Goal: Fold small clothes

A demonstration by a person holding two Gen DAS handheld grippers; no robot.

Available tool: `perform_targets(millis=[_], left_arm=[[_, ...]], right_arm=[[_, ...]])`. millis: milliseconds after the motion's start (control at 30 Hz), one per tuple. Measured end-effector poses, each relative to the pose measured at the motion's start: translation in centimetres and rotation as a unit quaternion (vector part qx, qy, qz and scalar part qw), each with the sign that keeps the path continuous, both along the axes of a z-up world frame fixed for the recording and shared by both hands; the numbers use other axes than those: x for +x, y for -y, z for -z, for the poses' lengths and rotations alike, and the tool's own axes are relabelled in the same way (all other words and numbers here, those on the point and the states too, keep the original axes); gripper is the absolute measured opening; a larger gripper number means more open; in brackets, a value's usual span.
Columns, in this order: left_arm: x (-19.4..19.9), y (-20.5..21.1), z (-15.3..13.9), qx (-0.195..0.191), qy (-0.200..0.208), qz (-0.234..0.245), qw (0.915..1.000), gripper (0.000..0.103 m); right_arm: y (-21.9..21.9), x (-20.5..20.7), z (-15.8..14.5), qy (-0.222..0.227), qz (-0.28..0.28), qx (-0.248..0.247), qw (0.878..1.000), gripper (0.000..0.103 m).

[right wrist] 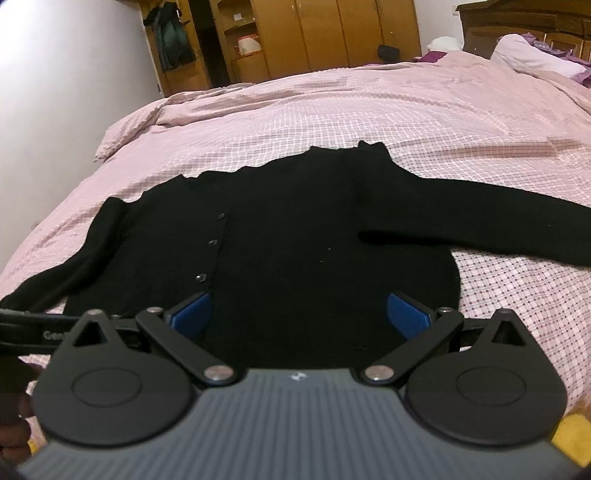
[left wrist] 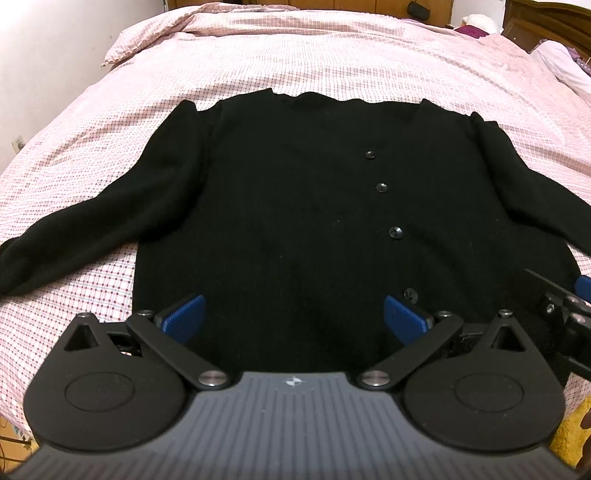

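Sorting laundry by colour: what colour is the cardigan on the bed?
Black cardigan, with black buttons; clearest in the left wrist view.

Cardigan (left wrist: 280,221) hem's hidden behind both gripper bodies, left cuff runs off frame, right sleeve (right wrist: 498,218) gets cut off too, wardrobe shelves (right wrist: 247,44) too blurry.

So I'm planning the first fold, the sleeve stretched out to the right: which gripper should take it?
Probably the right gripper: open, it sits nearer that sleeve of the black cardigan; the left gripper faces the other half.

Home bedroom, pink checked bedspread (left wrist: 295,55), pillow (right wrist: 532,55), wooden wardrobes (right wrist: 332,33)
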State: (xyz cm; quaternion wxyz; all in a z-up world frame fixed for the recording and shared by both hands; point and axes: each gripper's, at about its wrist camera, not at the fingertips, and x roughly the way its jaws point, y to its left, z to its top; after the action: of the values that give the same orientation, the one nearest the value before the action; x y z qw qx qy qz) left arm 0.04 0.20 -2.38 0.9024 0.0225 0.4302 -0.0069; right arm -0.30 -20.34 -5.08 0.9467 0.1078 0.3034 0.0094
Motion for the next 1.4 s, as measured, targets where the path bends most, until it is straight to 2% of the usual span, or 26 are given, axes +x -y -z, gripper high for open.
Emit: perform_targets(millis=[367, 633, 967, 1100, 1300, 1400], left_arm=[[0.0, -0.4, -0.1, 0.002, 0.005, -0.003, 1.0, 0.103], [0.7, -0.9, -0.6, -0.011, 0.011, -0.004, 0.9999, 0.103], [2.1, -0.1, 0.0, 0.002, 0.017, -0.004, 0.9999, 0.103], [2.8, 0.3, 0.7, 0.004, 0.015, -0.001, 0.9999, 0.103], [3.9, 0.1, 2.7, 0.004, -0.01, -0.013, 0.9999, 0.103], [4.1, -0.5, 3.6, -0.018, -0.011, -0.023, 0.9995, 0.103]], right_arm=[[2.1, 0.1, -0.2, 0.007, 0.024, 0.007, 1.0, 0.103], [8.0, 1.5, -0.2, 0.016, 0.085, 0.045, 0.995, 0.103], [15.9, 3.9, 2.8, -0.005, 0.197, 0.084, 0.977, 0.103], [17.9, 4.5, 4.5, -0.015, 0.22, 0.108, 0.97, 0.103], [18.5, 5.0, 5.8, 0.016, 0.232, 0.123, 0.965, 0.103], [18.6, 5.6, 5.9, 0.033, 0.236, 0.122, 0.964, 0.103]])
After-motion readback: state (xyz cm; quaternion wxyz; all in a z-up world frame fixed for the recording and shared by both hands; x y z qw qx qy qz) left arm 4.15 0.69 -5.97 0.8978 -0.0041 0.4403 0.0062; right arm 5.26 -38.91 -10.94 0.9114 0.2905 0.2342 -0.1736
